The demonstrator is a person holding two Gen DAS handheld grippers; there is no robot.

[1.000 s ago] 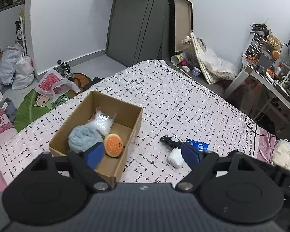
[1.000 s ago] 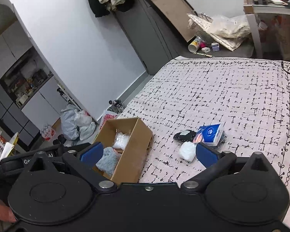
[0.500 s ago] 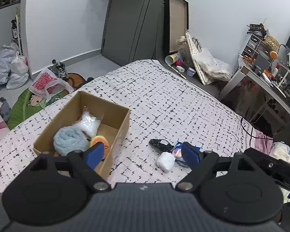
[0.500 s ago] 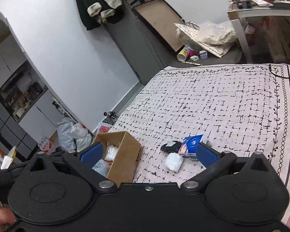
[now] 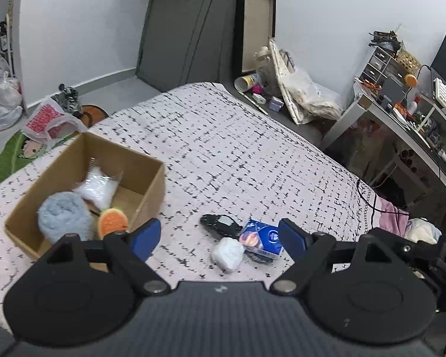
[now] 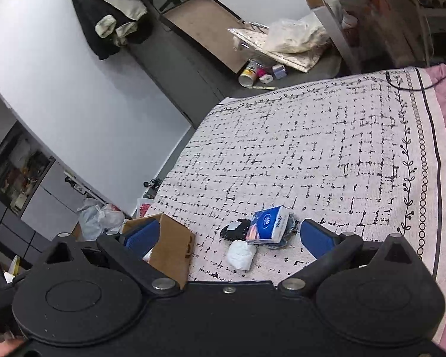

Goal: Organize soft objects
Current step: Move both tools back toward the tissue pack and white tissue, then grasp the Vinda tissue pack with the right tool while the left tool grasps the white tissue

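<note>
A cardboard box (image 5: 151, 172) sits on the bed at the left and holds a rolled blue towel (image 5: 64, 217), a clear packet of white filling (image 5: 99, 184) and an orange plush (image 5: 113, 221). To its right on the bedspread lie a white soft ball (image 5: 228, 253), a blue tissue pack (image 5: 261, 238) and a black flat object (image 5: 221, 224). My left gripper (image 5: 220, 235) is open and empty above them. My right gripper (image 6: 227, 235) is open and empty, with the white ball (image 6: 240, 254), tissue pack (image 6: 269, 223) and box (image 6: 172, 244) below it.
The patterned bedspread (image 5: 238, 148) stretches ahead. A cluttered desk (image 5: 401, 110) stands at the right, bags (image 5: 3, 98) and a mat lie on the floor at the left, and a grey door (image 5: 187, 26) is at the back.
Both grippers have pulled back and risen, so the box and the loose items look smaller and farther. Both stay open and empty.
</note>
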